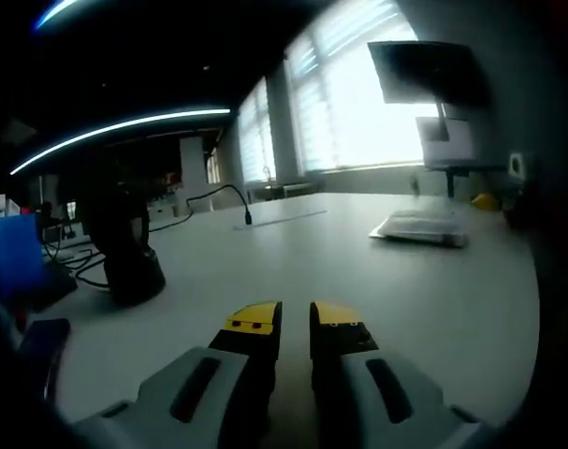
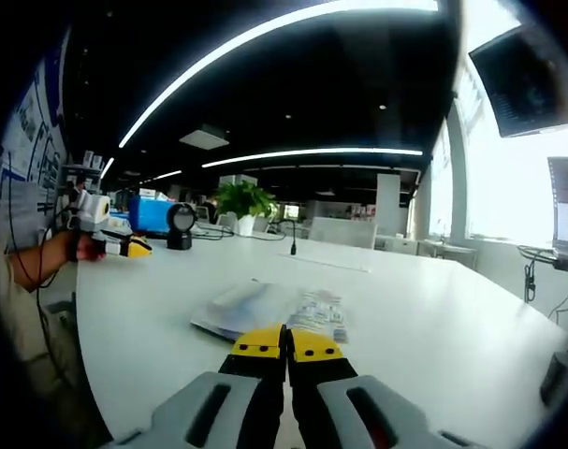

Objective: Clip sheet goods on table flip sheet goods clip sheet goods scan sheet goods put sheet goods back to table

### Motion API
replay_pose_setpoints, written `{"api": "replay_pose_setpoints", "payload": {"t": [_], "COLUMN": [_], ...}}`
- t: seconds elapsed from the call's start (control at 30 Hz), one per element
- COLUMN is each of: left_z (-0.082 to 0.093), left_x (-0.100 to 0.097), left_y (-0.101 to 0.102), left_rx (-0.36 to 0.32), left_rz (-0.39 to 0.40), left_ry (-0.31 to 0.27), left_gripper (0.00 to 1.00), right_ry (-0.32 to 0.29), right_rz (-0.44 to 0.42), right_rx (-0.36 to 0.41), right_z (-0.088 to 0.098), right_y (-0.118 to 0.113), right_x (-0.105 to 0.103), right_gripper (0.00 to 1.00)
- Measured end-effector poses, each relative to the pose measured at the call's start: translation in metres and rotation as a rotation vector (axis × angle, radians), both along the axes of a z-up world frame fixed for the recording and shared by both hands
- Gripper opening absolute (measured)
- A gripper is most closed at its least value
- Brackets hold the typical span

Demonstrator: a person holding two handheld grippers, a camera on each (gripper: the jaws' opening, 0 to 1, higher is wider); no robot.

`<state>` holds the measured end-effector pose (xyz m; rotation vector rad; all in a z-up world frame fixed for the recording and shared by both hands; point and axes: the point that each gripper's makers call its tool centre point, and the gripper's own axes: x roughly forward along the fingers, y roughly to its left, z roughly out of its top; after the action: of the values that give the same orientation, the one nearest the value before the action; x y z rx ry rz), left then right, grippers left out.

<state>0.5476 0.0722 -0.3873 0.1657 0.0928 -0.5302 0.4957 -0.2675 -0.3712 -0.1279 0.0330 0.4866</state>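
On the white table (image 2: 433, 318), just beyond my right gripper (image 2: 285, 343), lay the sheet goods (image 2: 274, 311), a flat clear packet with printed paper inside, its near edge almost at my yellow tips. In the left gripper view the same packet (image 1: 422, 227) lay far off to the right, well apart from my left gripper (image 1: 295, 324). My right jaws were pressed together with nothing between them. My left jaws stood a narrow gap apart and held nothing; I could see the table through the gap. In the right gripper view my left gripper (image 2: 134, 247) showed far to the left, held in my hand (image 2: 73, 245) over the table's edge. Beside it stood a round black device (image 2: 180, 224) on a base, which in the left gripper view sat near on the left (image 1: 124, 245). A blue box (image 2: 150, 214) stood near it. Farther back a thin black stalk (image 2: 293, 238) rose from the table, and a green plant (image 2: 244, 199) stood beyond. Bright windows (image 1: 358, 94) ran along the right.
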Motion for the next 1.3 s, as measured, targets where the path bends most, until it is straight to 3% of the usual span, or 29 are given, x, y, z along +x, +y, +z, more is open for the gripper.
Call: {"api": "replay_pose_setpoints", "payload": {"t": [0.17,0.33,0.7,1.07,1.3], "left_z": [-0.001,-0.001,-0.001,-0.003,-0.004], "left_x": [0.000,0.000,0.000,0.005,0.005], "left_y": [0.000,-0.001,0.000,0.007,0.007], "left_rx": [0.003,0.007,0.010,0.011,0.013], "left_rz": [-0.002,-0.001,-0.003,-0.007,-0.012], "left_ry": [0.001,0.001,-0.004,-0.007,-0.008], "left_gripper": [0.04,0.04,0.04,0.04,0.04], "right_ry": [0.037,0.065,0.101,0.136,0.151], "right_rz": [-0.077,-0.164,-0.180,-0.170,-0.144], "right_rx": [0.061,0.010,0.015,0.003,-0.081], "right_z": [0.000,-0.006,-0.007,0.004,0.008], "right_y": [-0.015,-0.027,-0.035,-0.030,-0.021], "right_x": [0.008,0.018,0.040,0.055,0.067], "right_gripper": [0.00,0.01,0.11,0.11,0.12]}}
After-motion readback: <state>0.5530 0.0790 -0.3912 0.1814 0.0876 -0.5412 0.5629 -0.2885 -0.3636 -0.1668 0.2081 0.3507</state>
